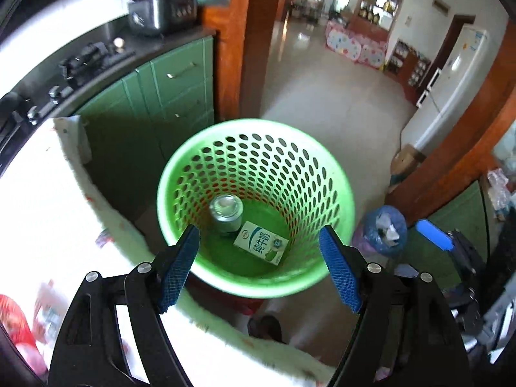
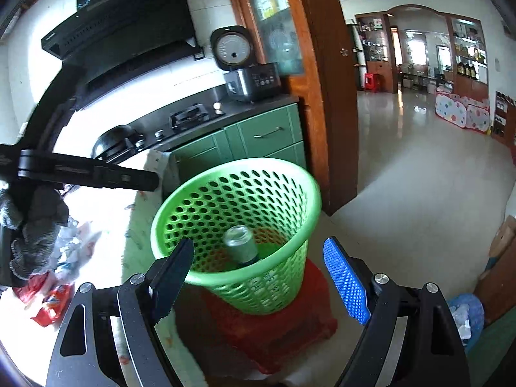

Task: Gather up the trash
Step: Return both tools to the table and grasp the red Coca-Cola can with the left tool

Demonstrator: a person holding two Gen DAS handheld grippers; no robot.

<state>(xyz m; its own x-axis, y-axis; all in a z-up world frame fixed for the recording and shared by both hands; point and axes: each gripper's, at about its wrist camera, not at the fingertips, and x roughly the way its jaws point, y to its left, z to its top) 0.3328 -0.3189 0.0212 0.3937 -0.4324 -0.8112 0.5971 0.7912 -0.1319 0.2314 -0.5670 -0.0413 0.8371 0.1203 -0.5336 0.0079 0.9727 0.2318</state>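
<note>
A green perforated waste basket [image 1: 258, 129] stands beside the table; the right wrist view shows it [image 2: 238, 167] on a red stool [image 2: 290, 329]. Inside lie a silver can [image 1: 225, 209] and a green and white milk carton [image 1: 261, 242]; the can also shows in the right wrist view [image 2: 240, 245]. My left gripper [image 1: 259, 235] is open and empty above the basket's near rim. My right gripper [image 2: 258, 248] is open and empty, just in front of the basket. The left gripper's arm [image 2: 84, 171] shows at the left of the right wrist view.
A white-clothed table [image 1: 42, 219] lies at the left, with red and white wrappers [image 2: 51, 303] on it. Green cabinets [image 1: 180, 74] with a stove [image 2: 190, 116] and rice cooker [image 2: 251, 80] stand behind. A blue bag [image 1: 385, 229] sits on the floor right.
</note>
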